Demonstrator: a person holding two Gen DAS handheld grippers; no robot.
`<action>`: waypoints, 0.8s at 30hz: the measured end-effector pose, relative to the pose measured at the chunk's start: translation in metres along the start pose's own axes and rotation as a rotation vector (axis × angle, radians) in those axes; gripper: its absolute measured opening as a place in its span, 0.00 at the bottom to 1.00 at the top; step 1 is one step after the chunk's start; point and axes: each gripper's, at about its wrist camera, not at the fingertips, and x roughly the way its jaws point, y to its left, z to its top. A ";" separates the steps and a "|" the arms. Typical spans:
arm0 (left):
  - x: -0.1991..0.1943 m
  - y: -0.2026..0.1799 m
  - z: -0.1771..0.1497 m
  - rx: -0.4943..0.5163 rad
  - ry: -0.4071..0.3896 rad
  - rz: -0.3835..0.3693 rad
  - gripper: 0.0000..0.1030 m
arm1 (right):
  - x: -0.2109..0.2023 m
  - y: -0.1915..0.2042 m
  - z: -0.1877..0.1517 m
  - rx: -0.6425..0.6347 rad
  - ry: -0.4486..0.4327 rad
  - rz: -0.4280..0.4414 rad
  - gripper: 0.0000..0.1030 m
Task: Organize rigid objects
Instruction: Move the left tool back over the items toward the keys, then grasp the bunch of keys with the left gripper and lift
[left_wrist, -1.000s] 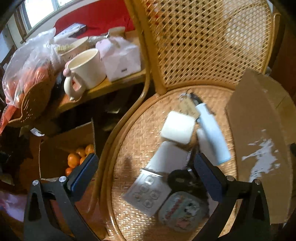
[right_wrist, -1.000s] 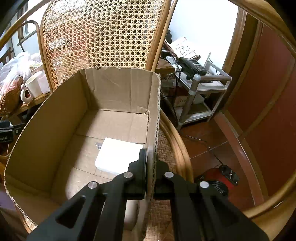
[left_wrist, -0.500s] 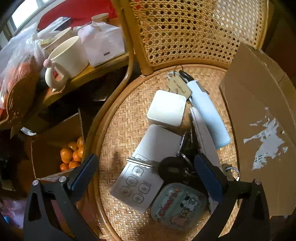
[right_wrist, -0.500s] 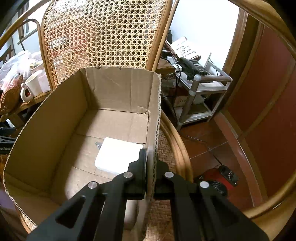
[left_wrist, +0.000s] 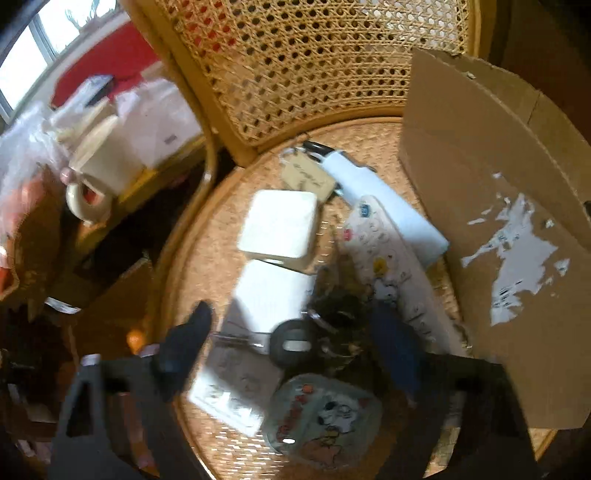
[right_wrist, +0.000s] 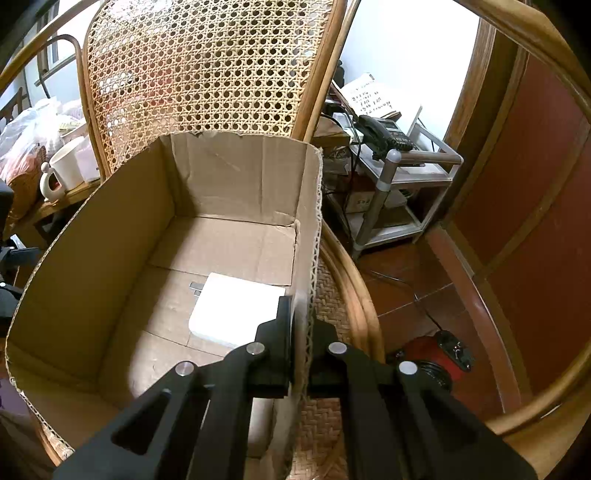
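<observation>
Both busy: right gripper (right_wrist: 301, 332) pinches cardboard box (right_wrist: 110, 236) wall, left gripper (left_wrist: 295, 325) closing over black key fob (left_wrist: 293, 341).

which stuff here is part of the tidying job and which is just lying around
Part of the job:
- cardboard box, right tool shut on its wall
- white adapter already inside
- white square block, remote, round tin, keys on the chair seat, under the closing left tool

Just lying about:
- mug
- telephone
- plastic bag
</observation>
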 end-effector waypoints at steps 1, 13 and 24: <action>0.002 0.000 0.000 -0.006 0.009 -0.016 0.60 | 0.000 0.000 0.000 0.001 0.000 0.000 0.06; -0.017 0.005 0.005 -0.078 -0.033 -0.145 0.12 | 0.000 0.000 0.000 0.000 0.000 -0.001 0.06; -0.035 0.015 0.006 -0.117 -0.117 -0.175 0.09 | 0.000 0.000 0.000 0.000 0.001 -0.001 0.06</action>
